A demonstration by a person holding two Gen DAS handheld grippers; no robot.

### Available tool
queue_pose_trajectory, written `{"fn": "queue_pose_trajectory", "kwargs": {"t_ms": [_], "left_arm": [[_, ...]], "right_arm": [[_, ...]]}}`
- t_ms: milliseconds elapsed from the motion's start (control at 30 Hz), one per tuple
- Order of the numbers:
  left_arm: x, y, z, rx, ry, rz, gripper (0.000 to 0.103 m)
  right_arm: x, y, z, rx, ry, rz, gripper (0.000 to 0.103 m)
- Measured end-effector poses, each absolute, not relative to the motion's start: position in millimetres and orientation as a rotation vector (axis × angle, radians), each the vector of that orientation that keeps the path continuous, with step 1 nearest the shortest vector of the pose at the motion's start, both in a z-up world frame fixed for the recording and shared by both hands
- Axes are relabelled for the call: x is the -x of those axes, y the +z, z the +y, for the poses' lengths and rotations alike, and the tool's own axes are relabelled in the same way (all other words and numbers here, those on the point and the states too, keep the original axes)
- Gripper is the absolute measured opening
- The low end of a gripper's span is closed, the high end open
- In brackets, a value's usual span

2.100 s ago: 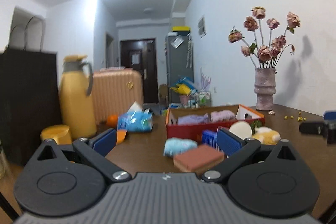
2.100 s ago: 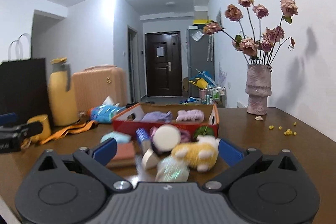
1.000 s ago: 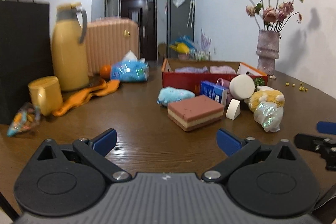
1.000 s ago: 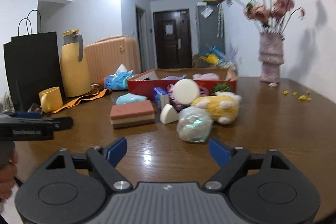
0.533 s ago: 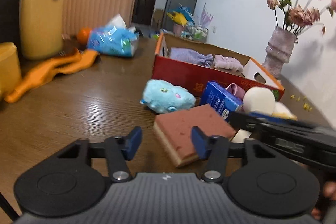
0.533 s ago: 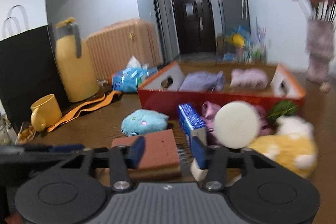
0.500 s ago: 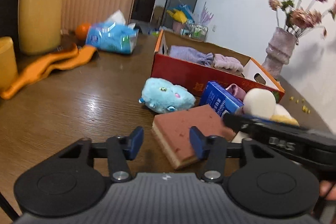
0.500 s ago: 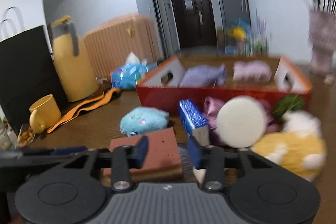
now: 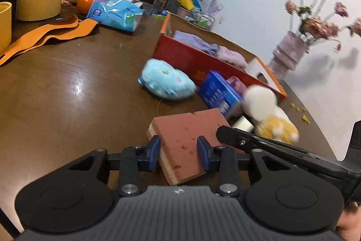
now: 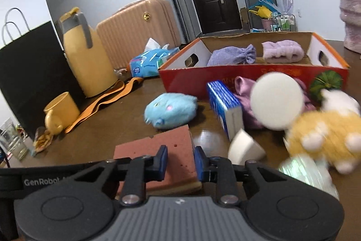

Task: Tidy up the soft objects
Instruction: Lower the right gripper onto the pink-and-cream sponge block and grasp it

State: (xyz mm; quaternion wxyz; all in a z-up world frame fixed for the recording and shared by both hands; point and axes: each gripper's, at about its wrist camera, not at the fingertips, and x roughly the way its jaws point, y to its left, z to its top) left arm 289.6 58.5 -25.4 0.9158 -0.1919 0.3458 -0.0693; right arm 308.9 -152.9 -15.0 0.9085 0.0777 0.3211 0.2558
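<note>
A pink-topped sponge (image 9: pixel 187 128) (image 10: pixel 155 148) lies flat on the brown table, in front of a red cardboard box (image 9: pixel 180 51) (image 10: pixel 203 80) that holds two purple cloths (image 10: pixel 232 55). My left gripper (image 9: pixel 179 146) hangs over the sponge's near corner with its jaws closing. The corner shows between them, uncompressed. My right gripper (image 10: pixel 180 158) is over the sponge's right side, jaws also closing, and the sponge looks unsquashed. Beyond lie a blue plush (image 9: pixel 167 80) (image 10: pixel 169 112), a blue carton (image 10: pixel 221 96), a white round puff (image 10: pixel 276 101), a white wedge (image 10: pixel 243 148) and a yellow plush (image 10: pixel 327 134).
At the left stand a yellow jug (image 10: pixel 85 60), a yellow mug (image 10: pixel 61 112), a black bag (image 10: pixel 29 73), an orange strap (image 9: pixel 45 33) and a tissue pack (image 9: pixel 115 12). A vase of flowers (image 9: pixel 288 53) stands at the far right. A shiny wrapped ball (image 10: pixel 309 175) lies near my right gripper.
Both grippers have moved in over the sponge and tipped downward. Their jaws have narrowed from wide open to a small gap.
</note>
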Motion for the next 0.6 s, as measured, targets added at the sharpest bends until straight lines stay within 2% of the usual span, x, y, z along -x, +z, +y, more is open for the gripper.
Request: {"fn": "queue_pose_trajectory", "kwargs": {"t_ms": [333,600], "left_arm": [[-225.0,-25.6,16.7,0.338,-0.261,0.767,0.036],[-213.0,-28.6,0.0,0.326,-0.296,0.783,0.036]], "right_arm": [[-196.5,-14.7,-205.2,-0.179,0.455,0.664,0.024],[-160.5,-25.2,-232.3,-0.26,0.431,0.661,0.027]]}}
